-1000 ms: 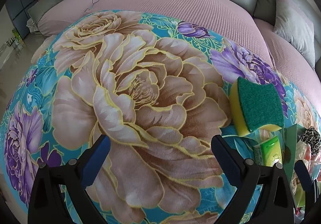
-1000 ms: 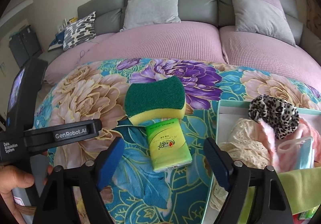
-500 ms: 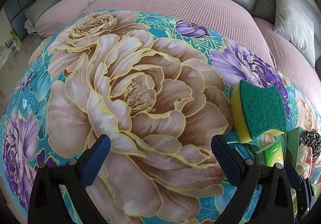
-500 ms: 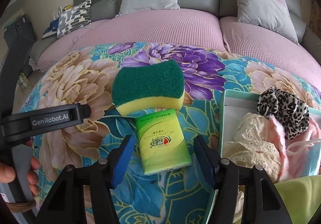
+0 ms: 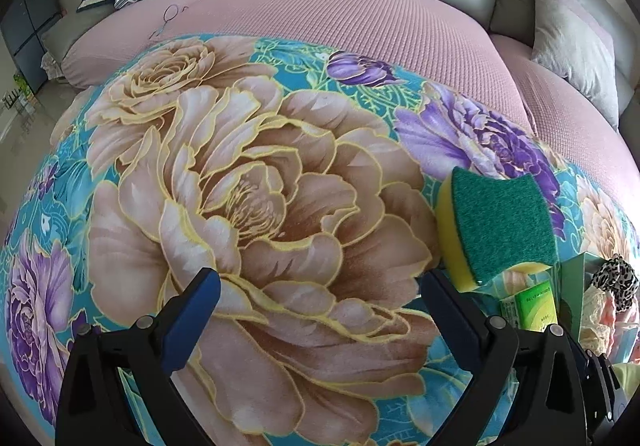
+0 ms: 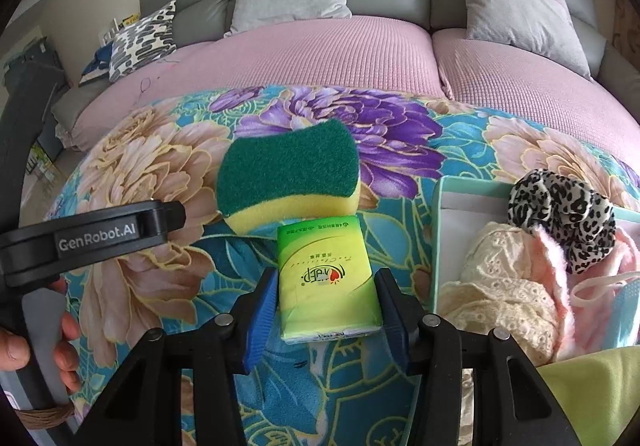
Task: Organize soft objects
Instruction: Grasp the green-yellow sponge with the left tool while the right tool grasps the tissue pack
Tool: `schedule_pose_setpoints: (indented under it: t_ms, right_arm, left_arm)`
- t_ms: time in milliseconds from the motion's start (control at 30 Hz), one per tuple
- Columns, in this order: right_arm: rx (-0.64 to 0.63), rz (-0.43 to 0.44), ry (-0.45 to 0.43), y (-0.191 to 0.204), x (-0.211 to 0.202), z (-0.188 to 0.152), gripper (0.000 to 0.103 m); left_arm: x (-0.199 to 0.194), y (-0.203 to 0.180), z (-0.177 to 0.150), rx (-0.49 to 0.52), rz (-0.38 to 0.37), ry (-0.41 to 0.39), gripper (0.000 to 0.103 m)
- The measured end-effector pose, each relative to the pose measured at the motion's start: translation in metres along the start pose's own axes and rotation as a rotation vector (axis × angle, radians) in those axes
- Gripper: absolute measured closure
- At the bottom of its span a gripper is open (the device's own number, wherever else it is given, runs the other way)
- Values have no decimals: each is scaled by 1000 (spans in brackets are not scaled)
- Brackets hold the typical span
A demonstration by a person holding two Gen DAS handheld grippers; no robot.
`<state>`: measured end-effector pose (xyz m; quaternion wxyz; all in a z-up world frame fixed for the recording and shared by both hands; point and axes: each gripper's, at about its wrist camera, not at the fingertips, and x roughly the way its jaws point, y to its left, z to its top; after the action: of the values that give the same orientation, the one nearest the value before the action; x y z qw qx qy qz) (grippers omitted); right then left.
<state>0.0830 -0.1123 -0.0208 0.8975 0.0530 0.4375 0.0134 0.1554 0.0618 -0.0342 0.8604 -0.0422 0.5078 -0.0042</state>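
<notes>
My right claw (image 6: 326,300) closed against both sides of the tissue pack (image 6: 326,282), sponge (image 6: 290,180) just ahead; my left claw (image 5: 320,304) stood open, empty.

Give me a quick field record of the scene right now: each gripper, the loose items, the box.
right gripper: closed around tissue pack, on blanket
left gripper: open, holding nothing
sponge: loose, just behind the pack
box: right of the pack, holds leopard scrunchie, lace cloth
</notes>
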Motion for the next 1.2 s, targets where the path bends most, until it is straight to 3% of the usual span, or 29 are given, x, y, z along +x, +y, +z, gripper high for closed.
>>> schedule_pose_setpoints:
  t_ms: [833,1200]
  right_arm:
    - [98,-28,-141,-35,-54,14,52]
    - [150,-41,-150,-56,-61,14,52]
  left_arm:
    - [-9,-45,-2,184,-92,-33,3]
    - [-5,-76,-2,306,-57,-45,3]
